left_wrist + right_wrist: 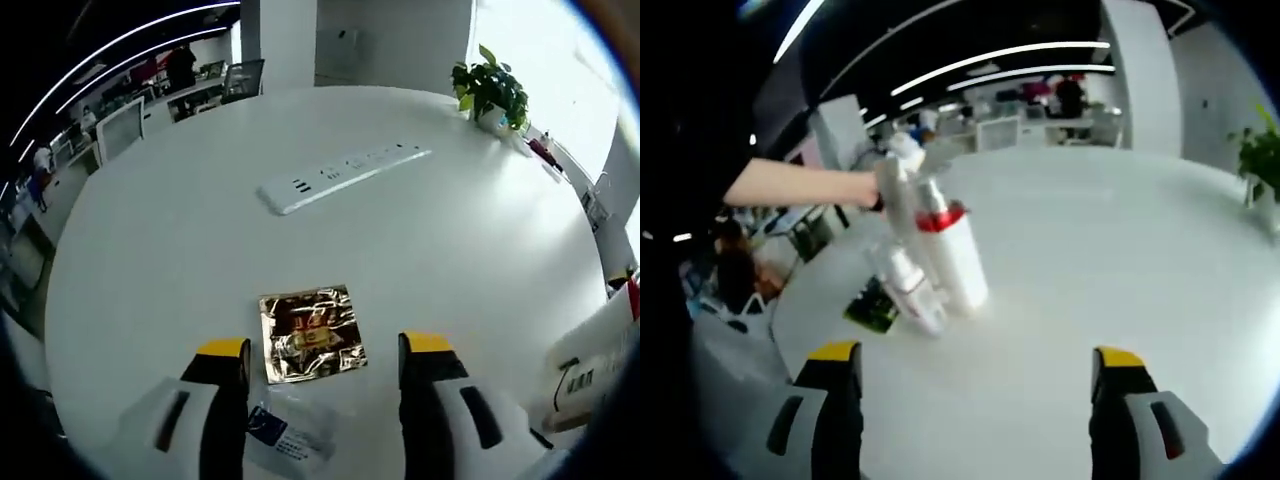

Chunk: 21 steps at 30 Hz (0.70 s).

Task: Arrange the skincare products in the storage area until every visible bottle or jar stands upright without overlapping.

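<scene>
- Both sets of jaws released: left gripper (pixel 325 360), right gripper (pixel 975 370).
- White bottle (pixel 952 262), left-centre of right gripper view, leaning against smaller tube (pixel 912 290) on the surface (pixel 1120 250).
- Risk: nudging either topples both; gold sachet (pixel 310 333) could be overlapped.

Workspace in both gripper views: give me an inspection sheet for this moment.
Surface: round white table.
Job's things: gold foil packet lying flat between the left jaws; white bottle with red band standing; smaller white bottle leaning beside it.
Clutter: clear plastic sachet; white power strip; white box at the table's edge.
Grippers: left gripper open, empty; right gripper open, empty; the left gripper touches the bottles in the right gripper view.
Cables: nothing seen.
Surroundings: potted plant, office desks, ceiling light strips.
</scene>
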Motion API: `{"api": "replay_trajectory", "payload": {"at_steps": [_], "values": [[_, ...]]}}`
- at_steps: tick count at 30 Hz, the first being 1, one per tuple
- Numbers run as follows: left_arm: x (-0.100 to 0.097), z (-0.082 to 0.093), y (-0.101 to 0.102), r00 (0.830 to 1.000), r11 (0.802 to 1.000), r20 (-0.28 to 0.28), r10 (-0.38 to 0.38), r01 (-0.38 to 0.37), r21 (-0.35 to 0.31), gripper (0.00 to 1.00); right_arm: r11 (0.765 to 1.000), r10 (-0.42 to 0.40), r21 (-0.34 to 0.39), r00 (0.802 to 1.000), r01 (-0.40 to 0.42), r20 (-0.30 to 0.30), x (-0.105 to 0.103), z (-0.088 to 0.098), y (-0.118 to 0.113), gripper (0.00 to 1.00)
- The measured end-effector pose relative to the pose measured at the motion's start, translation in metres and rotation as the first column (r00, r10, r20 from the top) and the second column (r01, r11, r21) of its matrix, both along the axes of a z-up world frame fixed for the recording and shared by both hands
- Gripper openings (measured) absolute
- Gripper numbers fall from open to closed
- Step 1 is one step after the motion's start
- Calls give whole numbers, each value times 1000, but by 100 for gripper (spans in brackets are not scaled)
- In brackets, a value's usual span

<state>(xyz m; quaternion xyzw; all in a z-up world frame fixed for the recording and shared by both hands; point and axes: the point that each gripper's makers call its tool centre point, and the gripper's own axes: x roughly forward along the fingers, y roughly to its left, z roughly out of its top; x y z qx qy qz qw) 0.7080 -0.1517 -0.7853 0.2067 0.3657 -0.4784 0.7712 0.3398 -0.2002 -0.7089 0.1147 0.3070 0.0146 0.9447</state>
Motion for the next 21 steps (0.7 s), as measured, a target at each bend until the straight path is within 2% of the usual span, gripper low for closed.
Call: {"api": "replay_trajectory", "payload": {"at_steps": [2, 3, 5, 8, 10, 14, 21], "values": [[0, -3, -2, 1000, 1000, 5, -1, 1, 10, 54, 1000, -4, 8, 1000, 4, -4, 0, -2, 0, 97], [5, -4, 1, 999, 999, 41, 12, -13, 30, 57, 1000, -6, 9, 1000, 6, -6, -1, -3, 0, 97], [4, -2, -5, 998, 1000, 62, -3, 2, 9, 55, 1000, -5, 11, 1000, 5, -10, -2, -4, 1, 97], [6, -2, -4, 998, 1000, 65, 9, -9, 1, 51, 1000, -4, 12, 1000, 5, -12, -2, -4, 1, 96], [7, -1, -3, 997, 1000, 70, 8, -7, -6, 40, 1000, -7, 14, 1000, 7, -15, -2, -5, 0, 96], [9, -2, -4, 997, 1000, 72, 8, -7, -11, 41, 1000, -10, 14, 1000, 10, -16, -2, -5, -1, 96], [6, -2, -9, 996, 1000, 85, -25, 25, 4, 36, 1000, -8, 19, 1000, 9, -20, -2, -6, 1, 96]]}}
